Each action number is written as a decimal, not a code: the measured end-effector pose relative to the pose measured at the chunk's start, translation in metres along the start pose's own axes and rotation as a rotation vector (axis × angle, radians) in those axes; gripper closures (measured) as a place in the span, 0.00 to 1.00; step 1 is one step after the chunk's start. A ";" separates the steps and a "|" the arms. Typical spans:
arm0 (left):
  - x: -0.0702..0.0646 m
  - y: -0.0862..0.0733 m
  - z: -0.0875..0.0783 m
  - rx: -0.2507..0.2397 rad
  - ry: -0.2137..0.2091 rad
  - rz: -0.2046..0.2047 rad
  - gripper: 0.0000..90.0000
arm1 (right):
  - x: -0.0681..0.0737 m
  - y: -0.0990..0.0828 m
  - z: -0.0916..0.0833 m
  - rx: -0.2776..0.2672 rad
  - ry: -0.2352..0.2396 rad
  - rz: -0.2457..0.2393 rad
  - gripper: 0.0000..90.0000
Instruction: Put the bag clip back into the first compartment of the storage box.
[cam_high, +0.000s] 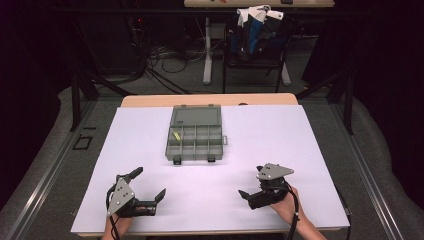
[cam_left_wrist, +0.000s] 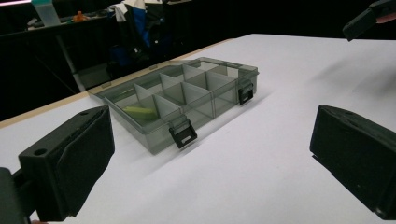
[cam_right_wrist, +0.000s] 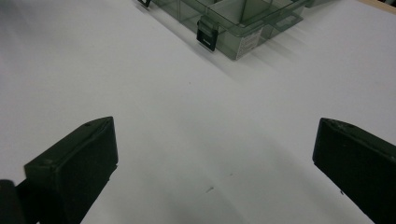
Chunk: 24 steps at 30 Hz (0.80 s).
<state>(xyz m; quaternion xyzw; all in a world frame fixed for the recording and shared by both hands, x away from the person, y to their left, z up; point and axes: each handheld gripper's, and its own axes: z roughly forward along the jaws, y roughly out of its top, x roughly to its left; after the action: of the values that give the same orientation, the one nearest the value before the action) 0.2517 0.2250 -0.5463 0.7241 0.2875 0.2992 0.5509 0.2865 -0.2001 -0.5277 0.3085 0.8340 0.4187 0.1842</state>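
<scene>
A clear grey compartment box (cam_high: 195, 134) sits on the white table top (cam_high: 300, 150), in the far middle, with two black latches on its near side. A small yellow-green piece (cam_high: 176, 135) lies in one left-hand compartment. My left gripper (cam_high: 149, 182) rests near the front left edge, open and holding nothing. My right gripper (cam_high: 251, 181) is at the front right, also open and holding nothing. The left gripper view looks between its wide-apart jaws at the box (cam_left_wrist: 182, 98) and the yellow-green piece (cam_left_wrist: 138, 112). In the right gripper view, one box corner (cam_right_wrist: 243, 18) with a latch lies ahead.
Beyond the table's far wooden edge (cam_high: 210, 99) stand a chair with blue and white clothing (cam_high: 255, 30), a desk leg (cam_high: 207, 50) and loose cables on the floor. A jaw of the other gripper (cam_left_wrist: 369, 16) appears at the top right of the left gripper view.
</scene>
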 end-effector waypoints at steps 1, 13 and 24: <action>0.000 0.000 0.000 0.000 0.000 -0.001 0.00 | 0.000 -0.002 -0.001 -0.002 -0.001 -0.001 0.00; 0.000 0.000 0.000 0.001 0.000 -0.001 0.00 | 0.001 -0.019 -0.017 -0.063 -0.039 -0.016 0.00; 0.001 0.000 -0.001 0.004 -0.002 0.000 0.00 | 0.004 -0.030 -0.025 -0.096 -0.056 -0.016 0.00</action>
<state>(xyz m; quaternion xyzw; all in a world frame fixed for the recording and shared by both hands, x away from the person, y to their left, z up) 0.2518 0.2262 -0.5462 0.7255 0.2875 0.2979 0.5498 0.2583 -0.2257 -0.5380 0.3043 0.8098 0.4482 0.2252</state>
